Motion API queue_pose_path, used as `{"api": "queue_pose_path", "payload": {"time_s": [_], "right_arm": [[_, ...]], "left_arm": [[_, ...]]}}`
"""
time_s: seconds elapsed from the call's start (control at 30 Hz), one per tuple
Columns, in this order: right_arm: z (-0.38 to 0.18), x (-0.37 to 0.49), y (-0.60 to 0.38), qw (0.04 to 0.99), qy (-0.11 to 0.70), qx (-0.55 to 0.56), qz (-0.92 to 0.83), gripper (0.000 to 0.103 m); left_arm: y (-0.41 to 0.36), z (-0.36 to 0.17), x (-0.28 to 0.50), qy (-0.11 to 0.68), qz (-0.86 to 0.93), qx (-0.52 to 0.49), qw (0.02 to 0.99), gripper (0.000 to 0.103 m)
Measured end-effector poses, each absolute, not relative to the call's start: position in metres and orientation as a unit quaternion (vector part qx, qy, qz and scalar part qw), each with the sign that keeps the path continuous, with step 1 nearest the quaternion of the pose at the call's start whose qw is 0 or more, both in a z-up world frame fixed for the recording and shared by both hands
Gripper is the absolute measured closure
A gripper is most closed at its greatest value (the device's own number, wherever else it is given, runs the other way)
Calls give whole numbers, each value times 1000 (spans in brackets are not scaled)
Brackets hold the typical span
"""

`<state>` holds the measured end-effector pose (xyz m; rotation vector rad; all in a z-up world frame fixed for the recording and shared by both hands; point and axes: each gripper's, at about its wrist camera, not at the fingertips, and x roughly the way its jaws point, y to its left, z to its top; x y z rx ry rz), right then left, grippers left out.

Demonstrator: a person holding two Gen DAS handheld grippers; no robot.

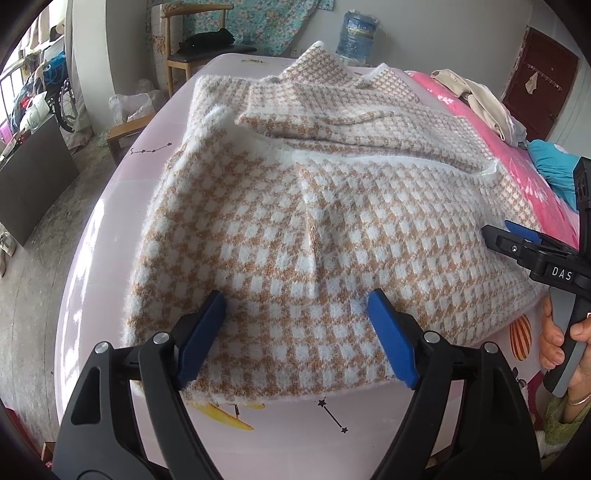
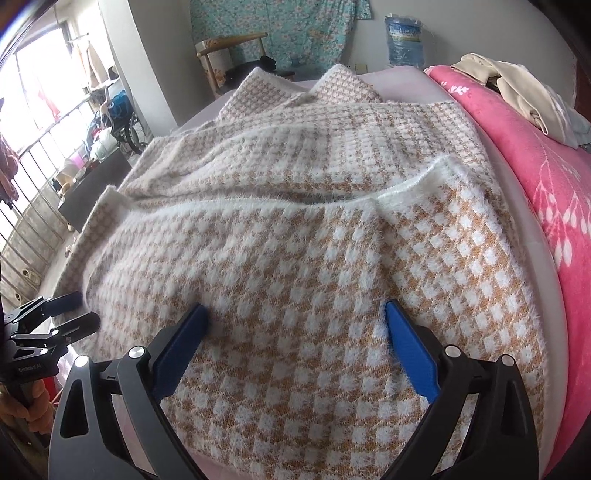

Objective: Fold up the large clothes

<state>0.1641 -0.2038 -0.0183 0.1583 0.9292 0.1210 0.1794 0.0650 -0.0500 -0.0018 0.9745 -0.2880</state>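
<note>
A fuzzy tan-and-white checked knit garment (image 1: 314, 206) lies spread on a pale pink bed sheet (image 1: 110, 221), partly folded with a white-edged layer across its middle; it fills the right wrist view (image 2: 295, 240). My left gripper (image 1: 297, 301) is open, its blue fingers resting over the near hem, holding nothing. My right gripper (image 2: 295, 314) is open over the garment's near right part, empty. The right gripper also shows at the right edge of the left wrist view (image 1: 517, 236), and the left gripper shows at the left edge of the right wrist view (image 2: 70, 310).
A pink flowered quilt (image 2: 535, 166) runs along the bed's right side with beige clothes (image 2: 517, 92) piled on it. A wooden chair (image 1: 195, 48) and a water jug (image 1: 356, 35) stand beyond the bed. A dark board (image 1: 33, 177) and clutter sit on the floor at left.
</note>
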Motion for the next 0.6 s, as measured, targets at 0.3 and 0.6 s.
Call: {"api": "queue_pose_path", "payload": {"time_s": [0.3,0.6], "right_arm": [[-19,165,-202,888,451,70,65,6],[-20,165,-201,887,451,66,70,6]], "left_arm": [[62,-50,181,472,-130,2,872,24],[56,-51,182,478,-120,7,870,20]]}}
